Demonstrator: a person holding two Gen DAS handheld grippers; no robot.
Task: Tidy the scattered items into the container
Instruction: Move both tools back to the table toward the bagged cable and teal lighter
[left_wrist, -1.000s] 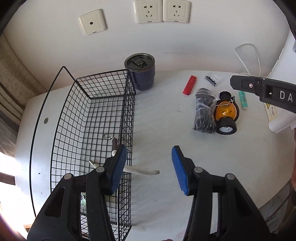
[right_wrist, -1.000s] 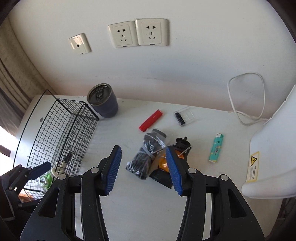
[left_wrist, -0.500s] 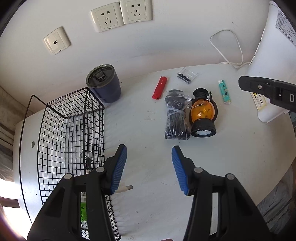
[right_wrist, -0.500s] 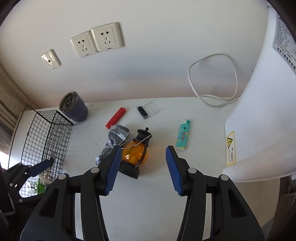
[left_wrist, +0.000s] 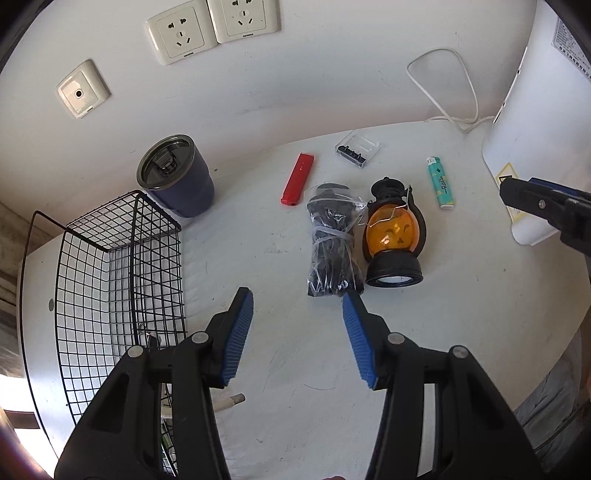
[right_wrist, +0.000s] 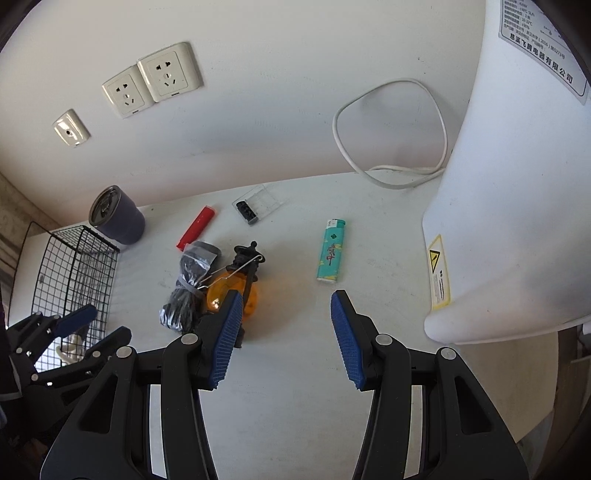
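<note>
Left wrist view: left gripper (left_wrist: 297, 319) hovering spread wide, empty, near bagged cable bundle (left_wrist: 332, 243); right gripper (right_wrist: 286, 325) gaping, empty, lighter (right_wrist: 330, 251) lying ahead

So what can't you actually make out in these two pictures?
- Basket contents: left wrist view, hidden by mesh and the left gripper.
- Lantern base: right wrist view, covered by a finger of the right gripper.
- Lighter print: too small to read.

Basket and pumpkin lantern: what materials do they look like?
Basket: thin metal wire with a black coating, by the look; an open welded grid you can see the table through. Pumpkin lantern: likely plastic, with a glossy translucent orange globe, black moulded base and cap, and a thin bare wire handle.
</note>
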